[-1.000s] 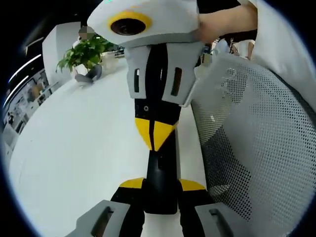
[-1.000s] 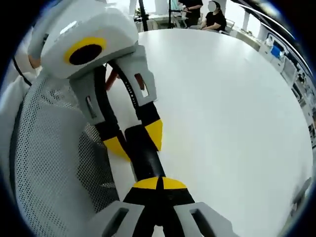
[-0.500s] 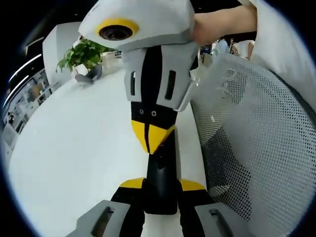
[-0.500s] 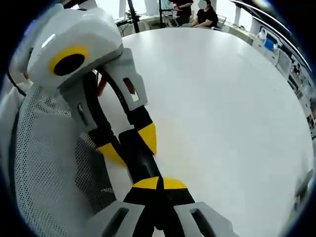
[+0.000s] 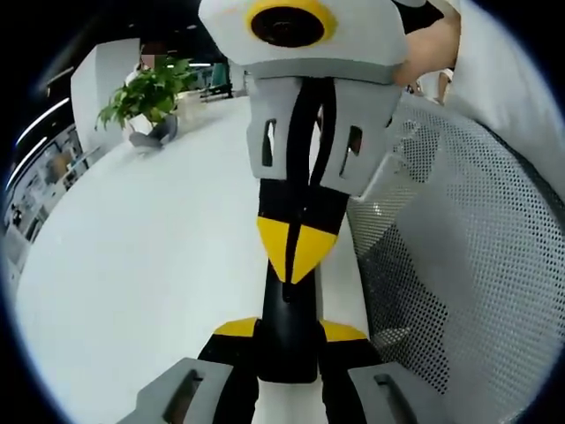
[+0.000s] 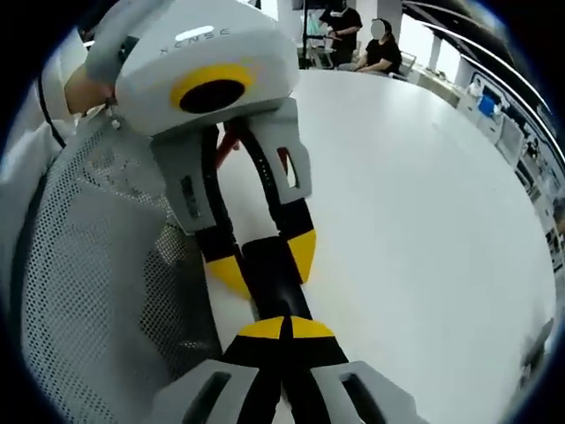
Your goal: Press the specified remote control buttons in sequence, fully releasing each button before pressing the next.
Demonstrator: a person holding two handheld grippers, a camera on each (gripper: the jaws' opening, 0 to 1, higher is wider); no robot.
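The left gripper (image 5: 287,331) clamps the near end of the black remote (image 5: 289,305) above the white table (image 5: 141,265). The right gripper (image 6: 284,329), its 2 tips together, seems to touch the remote's top.

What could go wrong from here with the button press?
1. The left gripper clamps the remote near one end, so the push from the shut right gripper might pivot it or work it loose.
2. The remote is by the edge of the table, beside the mesh chair; a slip could send it off.
3. The right tips cover the buttons, so the pressed one cannot be checked.
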